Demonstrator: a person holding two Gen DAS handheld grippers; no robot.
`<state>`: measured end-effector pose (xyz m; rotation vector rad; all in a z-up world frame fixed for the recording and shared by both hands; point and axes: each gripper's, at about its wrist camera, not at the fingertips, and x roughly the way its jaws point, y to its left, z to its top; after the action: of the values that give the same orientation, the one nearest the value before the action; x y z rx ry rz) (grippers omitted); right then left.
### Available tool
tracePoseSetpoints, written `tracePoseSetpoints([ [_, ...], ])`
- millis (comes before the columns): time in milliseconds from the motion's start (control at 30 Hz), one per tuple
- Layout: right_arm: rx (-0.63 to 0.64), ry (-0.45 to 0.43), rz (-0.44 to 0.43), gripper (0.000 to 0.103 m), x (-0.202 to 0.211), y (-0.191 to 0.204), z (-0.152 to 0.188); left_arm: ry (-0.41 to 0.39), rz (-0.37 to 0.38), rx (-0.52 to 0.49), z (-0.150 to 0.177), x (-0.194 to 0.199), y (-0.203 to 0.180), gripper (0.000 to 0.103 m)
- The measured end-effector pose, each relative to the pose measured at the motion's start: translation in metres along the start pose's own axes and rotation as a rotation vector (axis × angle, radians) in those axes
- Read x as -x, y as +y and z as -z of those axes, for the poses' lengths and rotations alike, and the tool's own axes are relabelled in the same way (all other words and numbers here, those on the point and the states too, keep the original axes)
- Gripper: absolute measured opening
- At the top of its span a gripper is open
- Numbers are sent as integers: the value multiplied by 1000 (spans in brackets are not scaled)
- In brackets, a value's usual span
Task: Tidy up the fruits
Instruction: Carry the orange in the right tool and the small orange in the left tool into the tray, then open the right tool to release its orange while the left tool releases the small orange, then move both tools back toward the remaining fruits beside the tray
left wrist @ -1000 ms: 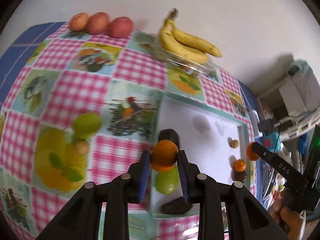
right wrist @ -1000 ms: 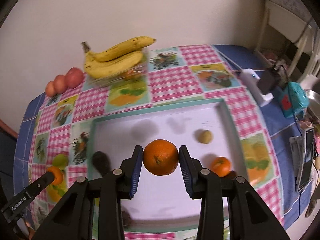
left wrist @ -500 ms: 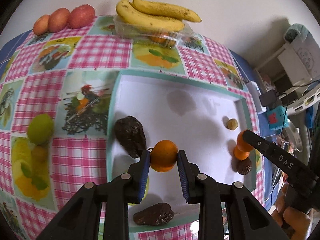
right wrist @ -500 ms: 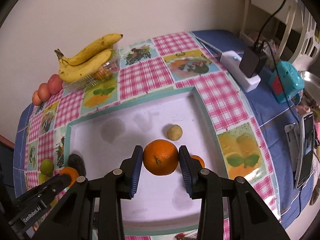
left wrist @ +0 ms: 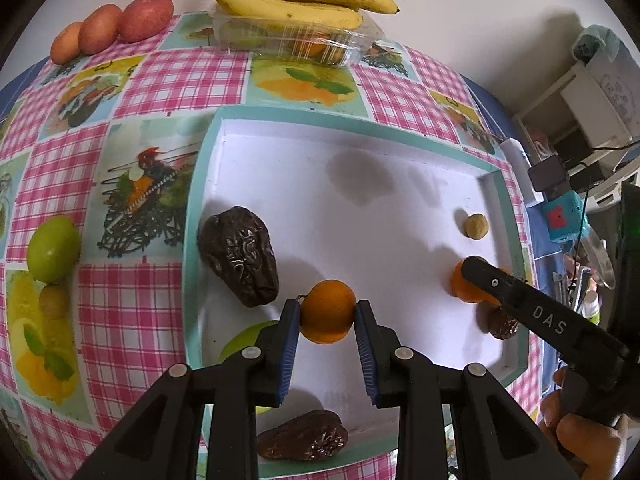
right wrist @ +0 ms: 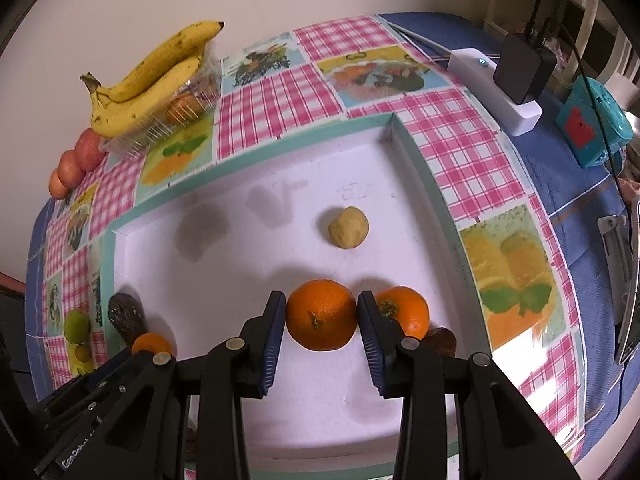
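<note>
Two oranges (left wrist: 327,311) (right wrist: 321,314), each clamped in hand-held gripper (left wrist: 327,320) (right wrist: 321,320)

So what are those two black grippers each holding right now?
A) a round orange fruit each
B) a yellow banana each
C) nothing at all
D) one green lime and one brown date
A: the left gripper is shut on a small round orange fruit, and the right gripper is shut on a larger round orange fruit, both over the white teal-rimmed tray.
</note>
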<state>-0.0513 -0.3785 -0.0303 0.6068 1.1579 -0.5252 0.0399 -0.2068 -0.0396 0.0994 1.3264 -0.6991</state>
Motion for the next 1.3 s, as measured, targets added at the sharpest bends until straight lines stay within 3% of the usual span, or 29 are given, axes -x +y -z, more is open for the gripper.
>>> tracePoseSetpoints([
  [600,-13,20,16,39,-6,-1,0,15,15,15,-1,2,4,32],
  [1033,17,-65,28,39,27,3,-3,-59,10,47,-4,37,21,32],
  [1067,21,-70,29,39,29,4,-3,-65,-4,53,-5,39,24,34],
  [1133,30,-74,30,39,31,7,-3,-73,-29,69,-5,41,30,51],
  [1167,34,-74,29,39,31,9,-3,-76,-42,77,-6,41,33,71],
  [1233,41,-68,34,41,29,11,-3,-84,-61,90,-6,43,39,75],
  [1300,42,-56,42,65,25,11,-2,-87,-84,101,-5,44,45,76],
])
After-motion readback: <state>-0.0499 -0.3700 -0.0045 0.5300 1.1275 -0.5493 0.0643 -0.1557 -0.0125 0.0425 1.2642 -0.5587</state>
